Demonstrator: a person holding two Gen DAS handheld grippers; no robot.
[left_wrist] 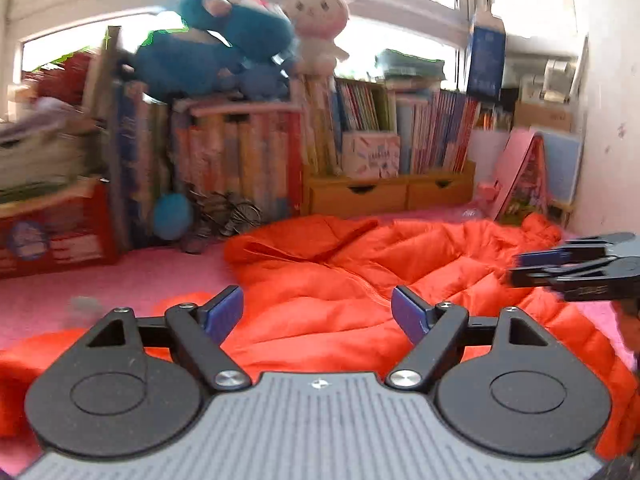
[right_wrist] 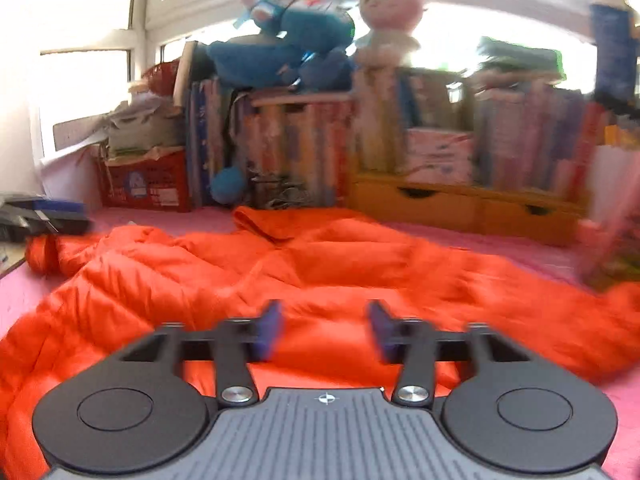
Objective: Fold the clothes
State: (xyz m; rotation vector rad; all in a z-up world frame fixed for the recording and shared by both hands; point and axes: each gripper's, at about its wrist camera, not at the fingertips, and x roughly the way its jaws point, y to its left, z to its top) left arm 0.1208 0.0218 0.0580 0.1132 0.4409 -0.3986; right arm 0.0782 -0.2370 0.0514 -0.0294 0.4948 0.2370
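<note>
I hold both grippers, left (left_wrist: 318,312) and right (right_wrist: 324,330), spread wide and empty, jacket (left_wrist: 360,280) at twelve o'clock, long axis nine-to-three.

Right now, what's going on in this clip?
A person holds a gripper in each hand over an orange puffy jacket spread rumpled on a pink surface. The left gripper and right gripper are both open above the fabric, gripping nothing. No fold looks started yet. Books and plush toys line the back by the window.
</note>
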